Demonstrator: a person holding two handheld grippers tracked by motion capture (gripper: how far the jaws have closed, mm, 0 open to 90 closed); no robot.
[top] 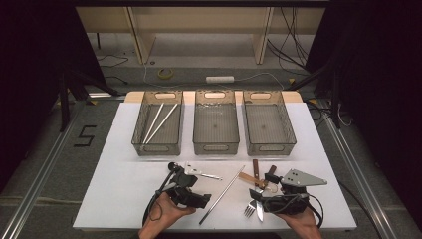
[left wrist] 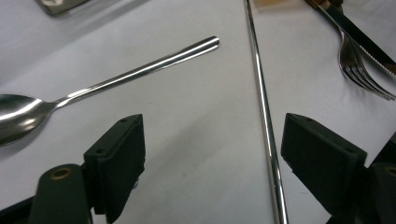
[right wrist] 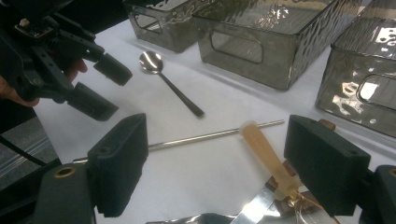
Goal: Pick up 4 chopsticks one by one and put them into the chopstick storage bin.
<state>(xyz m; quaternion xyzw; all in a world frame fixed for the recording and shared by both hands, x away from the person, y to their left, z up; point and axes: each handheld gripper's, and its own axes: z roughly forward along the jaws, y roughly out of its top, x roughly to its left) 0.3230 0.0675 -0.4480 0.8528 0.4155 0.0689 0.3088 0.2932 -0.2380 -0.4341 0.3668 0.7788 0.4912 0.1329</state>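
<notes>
My left gripper [top: 200, 192] hovers low over the white table [top: 124, 189], open and holding nothing. In the left gripper view it [left wrist: 212, 154] has a thin metal rod [left wrist: 264, 112] running up between its jaws, close to the right one. A steel spoon [left wrist: 116, 77] lies to the left. My right gripper [top: 264, 187] is open too; in the right gripper view it [right wrist: 217, 158] stands over a pale wooden-handled utensil [right wrist: 264, 149] and the rod [right wrist: 210, 135]. A fork [top: 250, 209] and a knife [top: 260, 210] lie beside it.
Three clear bins stand in a row at the back: the left bin [top: 141, 130] holds two white chopsticks [top: 159, 122], the middle bin [top: 216, 148] and the right bin [top: 269, 148] hold nothing. Brown-handled utensils [top: 255, 170] lie between the grippers. The front edge of the table is near both hands.
</notes>
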